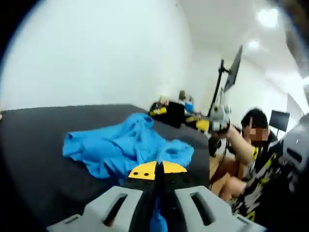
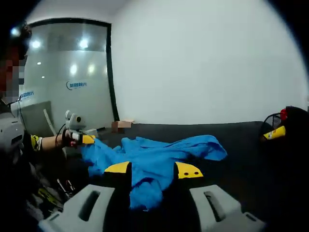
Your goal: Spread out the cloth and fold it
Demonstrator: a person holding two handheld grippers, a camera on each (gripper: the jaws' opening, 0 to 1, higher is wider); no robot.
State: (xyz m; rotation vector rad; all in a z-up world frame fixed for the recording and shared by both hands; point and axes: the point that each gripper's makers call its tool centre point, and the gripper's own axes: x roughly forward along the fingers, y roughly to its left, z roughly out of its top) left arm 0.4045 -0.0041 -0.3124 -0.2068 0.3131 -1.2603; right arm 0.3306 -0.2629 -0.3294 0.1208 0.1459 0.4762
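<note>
Surface: a dark surface (image 1: 43, 145) carries the cloth; it runs back to a white wall (image 2: 203, 63) in both views.
Cloth: the blue cloth (image 1: 120, 147) lies crumpled in a loose heap on the surface, spread a little to the sides, with one edge coming down to the jaws in each view.
Left gripper: the left gripper (image 1: 158, 170) has its yellow-tipped jaws brought together, with blue cloth showing between and below them, so it is pinching an edge of the cloth.
Right gripper: the right gripper (image 2: 153, 170) has its jaws well apart; a fold of cloth hangs down in the gap, but whether either jaw touches it cannot be told.
Other gripper in view: in the right gripper view, another gripper with a yellow tip (image 2: 77, 137) sits at the far left edge of the cloth.
Room: a glass partition (image 2: 67, 77) with a small logo and reflected ceiling lights stands left of the wall; a monitor on an arm (image 1: 231, 72) rises beyond the surface's far end.
Clutter: dark and yellow items (image 1: 169, 112) sit at the far corner; too blurred to name.
People: a seated person (image 1: 241, 154) is beside the surface, partly cut off.
</note>
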